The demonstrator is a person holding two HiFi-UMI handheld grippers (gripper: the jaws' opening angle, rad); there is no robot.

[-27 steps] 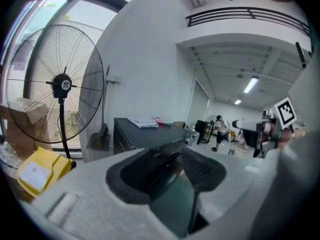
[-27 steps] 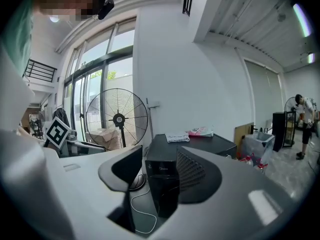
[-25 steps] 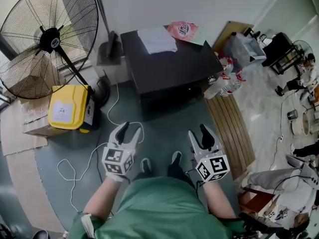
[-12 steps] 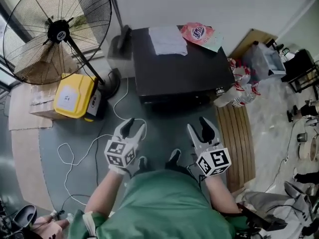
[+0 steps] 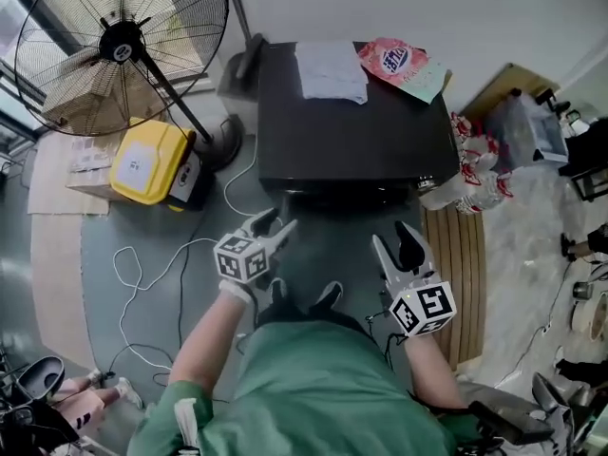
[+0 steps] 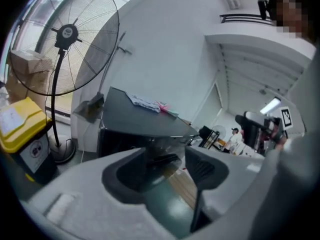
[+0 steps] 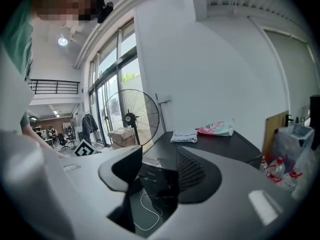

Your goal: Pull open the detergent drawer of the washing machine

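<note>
No legible text (all too small)

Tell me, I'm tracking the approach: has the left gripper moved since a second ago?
Yes: the left gripper, jaws just opening and empty, has neared the black box-shaped washing machine.

right gripper (image 7: 159,175) jaws apart, washing machine (image 7: 227,143) ahead

Person's wearing a loose green shirt (image 5: 313,388) with short sleeves, plus dark shoes (image 5: 328,297). Left gripper (image 5: 275,222) and right gripper (image 5: 395,238) are both rocking white shells, black ribbed pads (image 7: 192,171) and a black-and-white marker cube (image 5: 242,259) each. Left jaws have just been opening, nothing between them.
</note>
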